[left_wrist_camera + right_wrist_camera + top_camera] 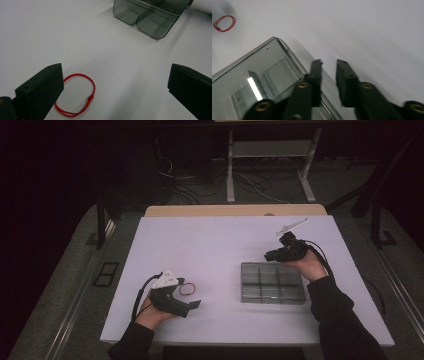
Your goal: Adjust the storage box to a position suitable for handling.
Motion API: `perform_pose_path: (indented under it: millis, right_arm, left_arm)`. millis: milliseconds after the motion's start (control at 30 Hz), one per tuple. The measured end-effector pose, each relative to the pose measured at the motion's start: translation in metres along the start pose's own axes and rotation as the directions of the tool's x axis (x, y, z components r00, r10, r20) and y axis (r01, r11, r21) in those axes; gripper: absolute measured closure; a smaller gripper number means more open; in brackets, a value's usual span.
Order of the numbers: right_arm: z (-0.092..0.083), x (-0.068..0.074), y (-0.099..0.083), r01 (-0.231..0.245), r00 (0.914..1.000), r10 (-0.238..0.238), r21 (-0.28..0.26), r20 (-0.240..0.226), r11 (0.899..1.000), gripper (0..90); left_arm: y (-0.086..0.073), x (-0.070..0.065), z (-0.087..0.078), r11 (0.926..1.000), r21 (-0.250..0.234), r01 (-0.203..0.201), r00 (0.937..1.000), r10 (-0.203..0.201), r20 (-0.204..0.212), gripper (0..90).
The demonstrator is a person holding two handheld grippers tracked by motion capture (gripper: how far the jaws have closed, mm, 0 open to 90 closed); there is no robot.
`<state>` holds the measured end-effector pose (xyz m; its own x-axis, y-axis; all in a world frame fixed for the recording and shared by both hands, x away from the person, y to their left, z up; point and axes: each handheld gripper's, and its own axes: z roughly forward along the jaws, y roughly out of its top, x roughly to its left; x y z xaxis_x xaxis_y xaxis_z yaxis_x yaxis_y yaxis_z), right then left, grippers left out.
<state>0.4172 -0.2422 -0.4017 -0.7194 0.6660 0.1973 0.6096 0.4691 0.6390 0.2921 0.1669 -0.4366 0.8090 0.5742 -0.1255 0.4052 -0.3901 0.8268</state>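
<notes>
- While the left gripper [192,306] is held low at the near left of the table [210,245], its jaws are set wide apart with nothing between them.
- A red loop [76,95] is seen flat on the table, just beside the left jaw and partly hidden by it.
- The right gripper [270,255] is held at the far edge of the box [271,283]; its jaws are parted a little, and nothing is gripped.
- The box, clear and divided into compartments, is placed right of centre, well apart from the loop.
</notes>
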Motion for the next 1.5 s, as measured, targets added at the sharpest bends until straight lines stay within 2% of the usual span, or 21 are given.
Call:
perform_pose_path:
  millis: [33,67,133,167,200,233,267,367,467,800,900,967,1033,1067,1200,1400,1500]
  right_arm:
    - [-0.002,-0.001,-0.001,-0.01,0.9998,0.01,-0.011,-0.017,1.0,64.7]
    - [-0.002,-0.001,-0.001,-0.01,0.9998,0.01,-0.011,-0.017,1.0,64.7]
    - [-0.006,-0.004,-0.003,-0.047,0.9981,0.045,-0.047,-0.043,0.998,54.6]
    - [-0.011,-0.004,-0.007,-0.044,0.9988,0.042,-0.084,-0.024,0.996,48.3]
    - [-0.011,-0.004,-0.007,-0.044,0.9988,0.042,-0.084,-0.024,0.996,48.3]
    - [-0.013,-0.003,-0.009,-0.036,0.9993,0.037,-0.096,0.004,0.995,45.3]
    - [-0.016,-0.003,-0.011,-0.027,0.9992,0.03,-0.101,0.025,0.994,44.3]
    - [-0.023,-0.002,-0.017,-0.019,0.9995,0.022,-0.118,0.025,0.993,44.3]
    - [-0.032,-0.001,-0.024,-0.011,0.9989,0.016,-0.128,0.044,0.992,43.9]
    - [-0.057,0.003,-0.047,-0.008,0.9959,0.023,-0.176,0.087,0.984,41.6]
    - [-0.068,0.004,-0.057,-0.027,0.9929,0.049,-0.2,0.108,0.98,38.4]
    - [-0.071,0.003,-0.06,-0.033,0.9913,0.059,-0.204,0.118,0.978,38.8]
    - [-0.076,0.003,-0.066,-0.035,0.9911,0.061,-0.211,0.118,0.977,39.9]
    - [-0.081,0.002,-0.074,-0.033,0.9892,0.062,-0.206,0.133,0.978,40.5]
    - [-0.087,0.001,-0.086,-0.037,0.9894,0.066,-0.212,0.129,0.977,42.3]
    - [-0.097,-0.002,-0.111,-0.05,0.985,0.082,-0.208,0.151,0.977,49.5]
    - [-0.1,-0.003,-0.125,-0.054,0.9819,0.089,-0.204,0.167,0.977,57.9]
  left_arm:
    - [0.0,0.0,0.0,1.0,0.001,-0.001,1.0,0.001,-0.001,0.0]
    - [0.0,0.0,0.0,1.0,0.002,0.0,1.0,0.0,-0.001,0.0]
    - [0.0,0.0,0.0,1.0,0.001,0.0,1.0,0.0,0.0,0.0]
    - [0.0,0.0,0.0,1.0,0.001,0.001,1.0,-0.001,0.0,0.0]
    - [0.0,0.0,-0.001,1.0,0.0,0.003,1.0,-0.003,-0.001,0.0]
    - [0.0,0.001,-0.001,1.0,-0.001,0.005,1.0,-0.005,-0.001,0.0]
    - [-0.001,0.001,-0.001,1.0,-0.003,0.004,1.0,-0.004,0.001,0.0]
    - [0.0,0.001,-0.001,1.0,-0.006,0.003,1.0,-0.003,0.001,0.0]
    - [0.0,0.001,-0.001,1.0,-0.007,0.002,1.0,-0.002,0.003,0.0]
    - [0.0,0.001,-0.002,0.9998,-0.016,0.009,0.9999,-0.009,0.006,0.0]
    - [0.0,0.001,-0.002,0.9998,-0.017,0.01,0.9999,-0.01,0.007,0.0]
    - [-0.001,0.001,-0.003,0.9999,-0.013,0.011,0.9999,-0.011,0.01,0.0]
    - [-0.001,0.001,-0.003,0.9998,-0.013,0.017,0.9998,-0.017,0.011,0.0]
    - [-0.001,0.002,-0.003,0.9997,-0.018,0.018,0.9998,-0.017,0.012,0.0]
    - [-0.002,0.002,-0.003,0.9997,-0.022,0.008,0.9999,-0.008,0.01,0.0]
    - [-0.01,0.002,-0.004,0.9996,-0.017,0.024,0.9997,-0.023,0.012,0.0]
    - [-0.01,0.002,-0.005,0.9994,-0.024,0.025,0.9997,-0.024,0.006,0.0]
